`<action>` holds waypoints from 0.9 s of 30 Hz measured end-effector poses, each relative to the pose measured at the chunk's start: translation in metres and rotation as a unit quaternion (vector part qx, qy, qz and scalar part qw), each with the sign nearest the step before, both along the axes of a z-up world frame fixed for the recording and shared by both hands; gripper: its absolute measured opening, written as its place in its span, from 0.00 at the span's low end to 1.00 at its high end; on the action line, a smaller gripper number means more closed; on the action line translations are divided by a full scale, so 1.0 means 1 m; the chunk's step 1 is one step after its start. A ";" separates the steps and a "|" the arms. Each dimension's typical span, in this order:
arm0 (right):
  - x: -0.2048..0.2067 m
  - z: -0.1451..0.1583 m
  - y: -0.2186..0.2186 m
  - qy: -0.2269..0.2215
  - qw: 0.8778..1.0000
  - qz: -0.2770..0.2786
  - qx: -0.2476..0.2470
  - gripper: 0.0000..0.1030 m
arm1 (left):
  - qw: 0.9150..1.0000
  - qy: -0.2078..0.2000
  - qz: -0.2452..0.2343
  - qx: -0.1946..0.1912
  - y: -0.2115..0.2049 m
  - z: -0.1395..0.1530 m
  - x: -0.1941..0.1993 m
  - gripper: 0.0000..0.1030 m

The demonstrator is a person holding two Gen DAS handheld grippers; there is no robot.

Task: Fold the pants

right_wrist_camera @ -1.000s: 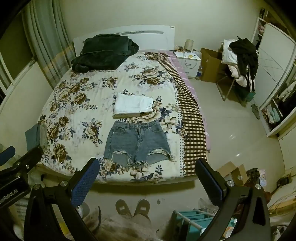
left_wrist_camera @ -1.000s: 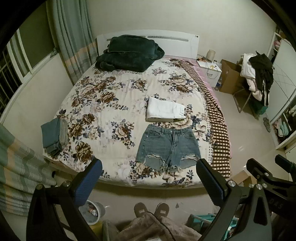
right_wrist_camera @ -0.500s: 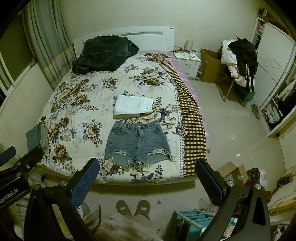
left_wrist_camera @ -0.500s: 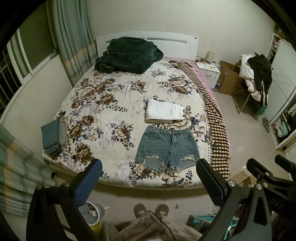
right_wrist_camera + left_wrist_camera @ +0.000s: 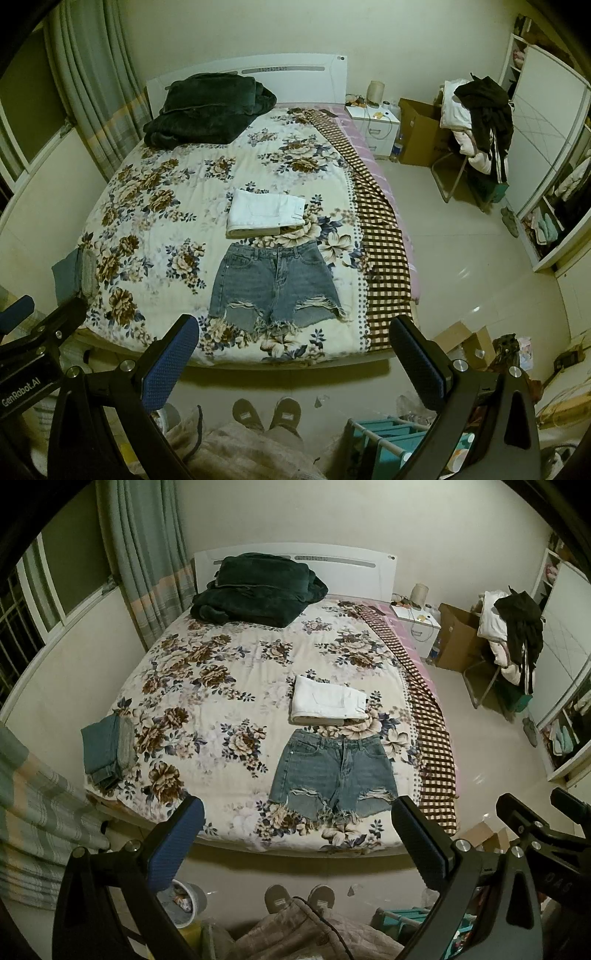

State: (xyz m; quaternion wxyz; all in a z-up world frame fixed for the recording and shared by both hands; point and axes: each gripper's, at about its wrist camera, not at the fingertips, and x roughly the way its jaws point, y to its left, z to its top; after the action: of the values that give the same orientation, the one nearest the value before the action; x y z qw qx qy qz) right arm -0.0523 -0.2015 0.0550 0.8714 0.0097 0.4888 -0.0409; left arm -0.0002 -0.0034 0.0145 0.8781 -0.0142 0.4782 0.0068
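Frayed blue denim shorts (image 5: 332, 775) (image 5: 275, 286) lie flat near the foot of the floral bed (image 5: 221, 686) (image 5: 166, 206), waistband towards the headboard. My left gripper (image 5: 295, 834) is open and empty, held well above and short of the foot of the bed. My right gripper (image 5: 291, 350) is open and empty too, at about the same height. The right gripper also shows at the lower right of the left wrist view (image 5: 535, 830). The left gripper also shows at the lower left of the right wrist view (image 5: 33, 332).
Folded white pants (image 5: 327, 701) (image 5: 264, 212) lie just beyond the shorts. Folded blue jeans (image 5: 107, 749) sit at the bed's left edge. A dark green blanket (image 5: 255, 590) is by the headboard. A chair with clothes (image 5: 509, 638) stands right. A teal rack (image 5: 388, 439) and the person's feet (image 5: 267, 413) are below.
Both grippers have drifted slightly back and up, so the bed sits a little higher in the views. The jaws stay open. The shorts have not moved.
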 end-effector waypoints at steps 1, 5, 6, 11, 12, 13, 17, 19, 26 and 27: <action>-0.002 0.006 0.004 -0.001 1.000 0.000 0.000 1.00 | 1.000 0.000 0.000 -0.001 -0.001 0.001 0.001 1.00; -0.002 0.007 0.004 0.000 1.000 0.001 0.002 1.00 | 1.000 -0.001 0.000 0.000 -0.002 0.001 0.001 1.00; -0.003 0.009 0.004 -0.001 1.000 0.001 0.001 1.00 | 1.000 -0.001 0.000 0.000 -0.002 0.001 0.001 1.00; -0.003 0.009 0.005 -0.001 1.000 0.000 0.002 1.00 | 1.000 -0.003 -0.001 0.000 -0.001 0.001 0.000 1.00; -0.003 0.009 0.004 -0.002 1.000 0.000 0.002 1.00 | 1.000 -0.003 -0.001 0.000 -0.002 0.002 0.000 1.00; -0.004 0.009 0.005 -0.002 1.000 0.000 0.002 1.00 | 1.000 -0.003 0.000 -0.001 -0.001 0.000 0.000 1.00; -0.004 0.009 0.005 -0.001 1.000 0.002 0.001 1.00 | 1.000 -0.002 -0.001 0.000 -0.002 0.002 0.000 1.00; -0.005 0.010 0.005 -0.001 1.000 0.001 0.001 1.00 | 1.000 -0.003 -0.001 -0.002 -0.001 0.000 -0.002 1.00; -0.006 0.010 0.006 -0.002 1.000 0.001 0.001 1.00 | 1.000 -0.002 -0.001 -0.003 -0.001 0.001 -0.001 1.00; -0.005 0.010 0.006 -0.003 1.000 0.001 0.000 1.00 | 1.000 -0.002 -0.001 -0.003 -0.001 0.001 -0.001 1.00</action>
State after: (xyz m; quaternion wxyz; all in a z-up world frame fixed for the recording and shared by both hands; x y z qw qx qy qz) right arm -0.0577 -0.1956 0.0648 0.8727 0.0094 0.4866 -0.0399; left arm -0.0011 -0.0046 0.0156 0.8790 -0.0159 0.4765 0.0043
